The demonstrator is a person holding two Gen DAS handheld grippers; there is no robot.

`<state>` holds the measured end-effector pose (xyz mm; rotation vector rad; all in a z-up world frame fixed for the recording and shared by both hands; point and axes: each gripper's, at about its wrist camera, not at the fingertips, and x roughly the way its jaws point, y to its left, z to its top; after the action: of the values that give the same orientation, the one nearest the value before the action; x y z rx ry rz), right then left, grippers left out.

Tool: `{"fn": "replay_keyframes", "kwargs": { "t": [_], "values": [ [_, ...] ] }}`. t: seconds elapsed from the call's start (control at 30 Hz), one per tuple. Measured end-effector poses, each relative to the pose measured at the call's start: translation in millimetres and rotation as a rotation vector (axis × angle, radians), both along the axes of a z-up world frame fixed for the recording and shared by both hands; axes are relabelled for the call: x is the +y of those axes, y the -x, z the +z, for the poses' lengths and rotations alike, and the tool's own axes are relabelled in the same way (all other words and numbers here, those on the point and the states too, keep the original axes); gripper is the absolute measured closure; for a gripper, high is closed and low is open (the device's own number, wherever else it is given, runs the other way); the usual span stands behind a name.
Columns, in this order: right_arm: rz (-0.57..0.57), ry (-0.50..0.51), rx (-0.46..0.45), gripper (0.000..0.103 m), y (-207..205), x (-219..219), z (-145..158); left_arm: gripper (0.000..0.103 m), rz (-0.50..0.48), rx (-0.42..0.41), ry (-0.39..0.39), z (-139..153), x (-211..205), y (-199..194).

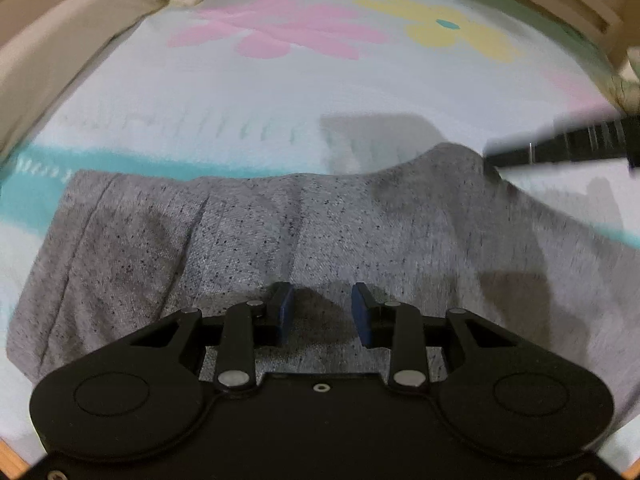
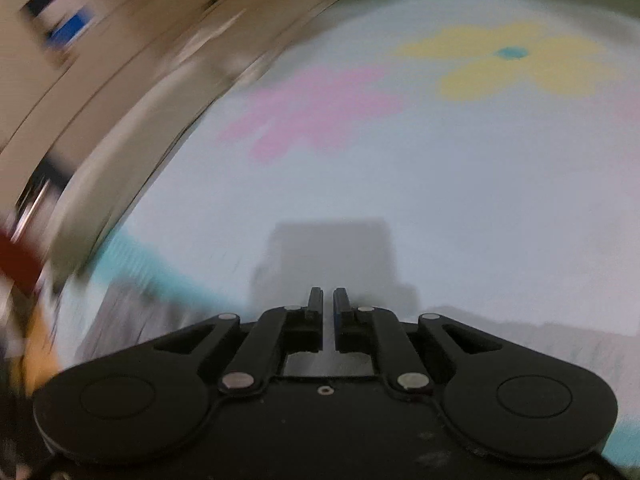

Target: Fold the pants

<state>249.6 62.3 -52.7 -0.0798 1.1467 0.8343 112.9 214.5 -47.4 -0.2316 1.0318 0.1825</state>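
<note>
Grey speckled pants lie spread across a pale sheet. My left gripper hovers just over the middle of the pants, its blue pads apart with nothing between them. My right gripper comes in from the right edge of the left wrist view. Its tip meets the far right corner of the pants, which rises in a peak off the sheet. In the blurred right wrist view the right gripper shows its fingers nearly together with a thin slit between them, and grey pants fabric lies under and beside it.
The sheet bears a pink flower, a yellow flower and a teal band. Beige bedding is bunched along the far left. A pale wooden edge runs along the far right.
</note>
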Motion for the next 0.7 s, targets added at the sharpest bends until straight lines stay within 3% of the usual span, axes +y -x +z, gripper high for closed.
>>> {"fn": "replay_keyframes", "kwargs": {
  "t": [0.07, 0.13, 0.2, 0.27, 0.3, 0.33, 0.37, 0.5, 0.7],
  "values": [
    [0.094, 0.091, 0.006, 0.094, 20.0, 2.1, -11.7, 0.06, 0.0, 0.0, -0.013, -0.3, -3.6, -0.3],
    [0.118, 0.216, -0.043, 0.095, 30.5, 4.4, -27.1, 0.06, 0.009, 0.006, -0.016, 0.0, -5.5, -1.9],
    [0.063, 0.244, -0.099, 0.103, 25.3, -0.8, -34.4, 0.06, 0.022, 0.013, -0.017, 2.0, -7.4, -3.7],
    [-0.045, 0.255, -0.159, 0.103, 15.4, -6.0, -29.9, 0.06, 0.028, 0.019, -0.02, 5.3, -9.6, -5.1],
    [-0.089, 0.318, -0.22, 0.101, 12.7, -5.8, -25.5, 0.06, 0.031, 0.02, -0.02, 7.1, -11.3, -5.4],
    [-0.109, 0.344, -0.254, 0.091, 12.2, -9.0, -20.5, 0.06, 0.032, 0.02, -0.016, 8.5, -13.8, -5.8],
    [-0.126, 0.328, -0.263, 0.091, 11.6, -14.8, -14.6, 0.06, 0.03, 0.016, -0.008, 9.4, -16.9, -6.4],
    [-0.144, 0.196, -0.158, 0.088, 25.1, -46.6, 3.3, 0.061, -0.01, 0.007, 0.04, 12.7, -29.2, -7.2],
    [-0.052, 0.236, -0.086, 0.086, 62.5, -97.7, -0.8, 0.061, -0.158, -0.003, 0.061, 13.8, -69.8, -14.5]
  ]
}}
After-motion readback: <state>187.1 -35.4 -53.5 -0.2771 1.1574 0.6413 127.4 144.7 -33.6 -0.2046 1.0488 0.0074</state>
